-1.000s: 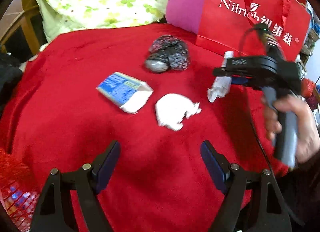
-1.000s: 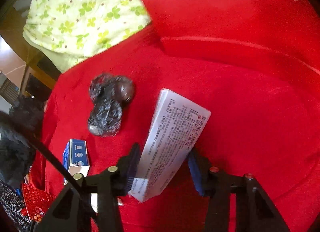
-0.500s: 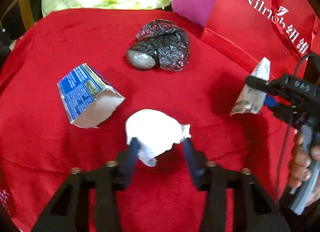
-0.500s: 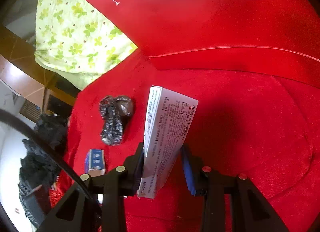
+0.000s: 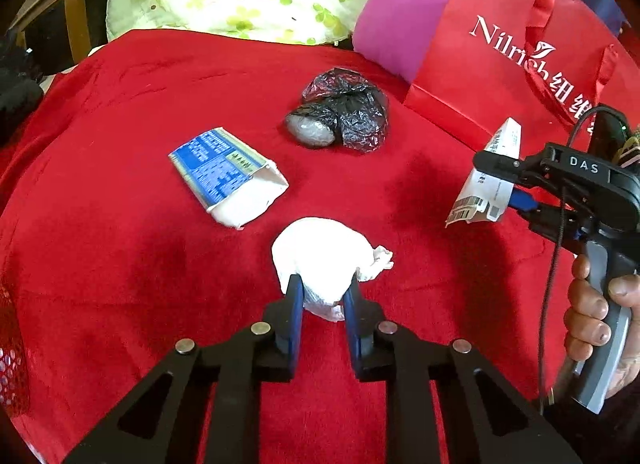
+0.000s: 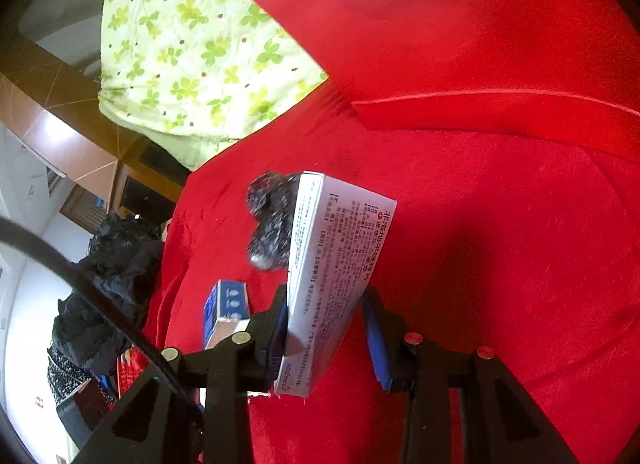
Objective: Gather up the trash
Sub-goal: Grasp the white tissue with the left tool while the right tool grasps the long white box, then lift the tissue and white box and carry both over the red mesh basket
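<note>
Left fingers [image 5: 295, 306] pinch the crumpled white tissue [image 5: 320, 264] lying on the red cloth [image 5: 120, 264]. Right fingers [image 6: 280, 328] grip a white medicine box [image 6: 332, 276], held above bare cloth. Beyond lie a blue carton [image 5: 228, 180] and black plastic bag [image 5: 344, 114]; farther right, a red paper bag [image 5: 512, 60] borders the cloth.

Between the fingers [image 5: 295, 300] of the left gripper [image 5: 322, 304]: crumpled white tissue paper [image 5: 318, 260], matt. Beyond the fingers: red cloth [image 5: 120, 224], soft nap; black plastic bag [image 5: 344, 112], glossy, wrinkled; red paper bag [image 5: 480, 76], smooth. White carton [image 6: 332, 276]: printed cardboard.
</note>
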A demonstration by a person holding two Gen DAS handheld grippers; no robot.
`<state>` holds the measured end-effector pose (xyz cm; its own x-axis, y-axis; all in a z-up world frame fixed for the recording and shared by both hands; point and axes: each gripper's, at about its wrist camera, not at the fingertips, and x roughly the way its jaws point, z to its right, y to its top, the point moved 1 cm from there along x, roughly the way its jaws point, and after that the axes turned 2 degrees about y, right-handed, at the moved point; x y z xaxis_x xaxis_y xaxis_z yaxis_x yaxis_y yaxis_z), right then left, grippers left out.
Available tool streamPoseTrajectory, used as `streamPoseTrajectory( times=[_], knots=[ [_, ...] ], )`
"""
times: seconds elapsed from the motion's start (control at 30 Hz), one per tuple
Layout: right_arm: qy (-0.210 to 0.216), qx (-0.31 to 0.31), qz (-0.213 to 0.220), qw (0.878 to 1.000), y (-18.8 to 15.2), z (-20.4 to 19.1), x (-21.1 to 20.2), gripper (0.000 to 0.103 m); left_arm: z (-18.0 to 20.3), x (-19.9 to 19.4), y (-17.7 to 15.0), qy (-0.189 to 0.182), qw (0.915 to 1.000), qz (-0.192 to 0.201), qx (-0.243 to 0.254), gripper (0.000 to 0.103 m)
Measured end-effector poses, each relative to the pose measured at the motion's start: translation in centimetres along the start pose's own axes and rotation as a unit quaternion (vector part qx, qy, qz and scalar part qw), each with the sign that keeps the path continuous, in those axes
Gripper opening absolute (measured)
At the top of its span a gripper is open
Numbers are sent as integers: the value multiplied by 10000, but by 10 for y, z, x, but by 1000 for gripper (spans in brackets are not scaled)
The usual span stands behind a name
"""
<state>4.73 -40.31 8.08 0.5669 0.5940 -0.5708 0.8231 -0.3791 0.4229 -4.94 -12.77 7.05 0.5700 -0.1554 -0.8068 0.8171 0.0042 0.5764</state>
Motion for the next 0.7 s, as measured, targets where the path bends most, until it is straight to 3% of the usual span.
streamPoseTrajectory(
  times=[0.33,0.7],
  knots=[
    [217,-283,67,9993,-11,-18,-8,38,-12,-55,-16,202,9978,620,-107,21],
    [508,-1339,332,9891,-42,-92,-3,38,-43,-119,-34,600,9915,1134,-207,21]
  ],
)
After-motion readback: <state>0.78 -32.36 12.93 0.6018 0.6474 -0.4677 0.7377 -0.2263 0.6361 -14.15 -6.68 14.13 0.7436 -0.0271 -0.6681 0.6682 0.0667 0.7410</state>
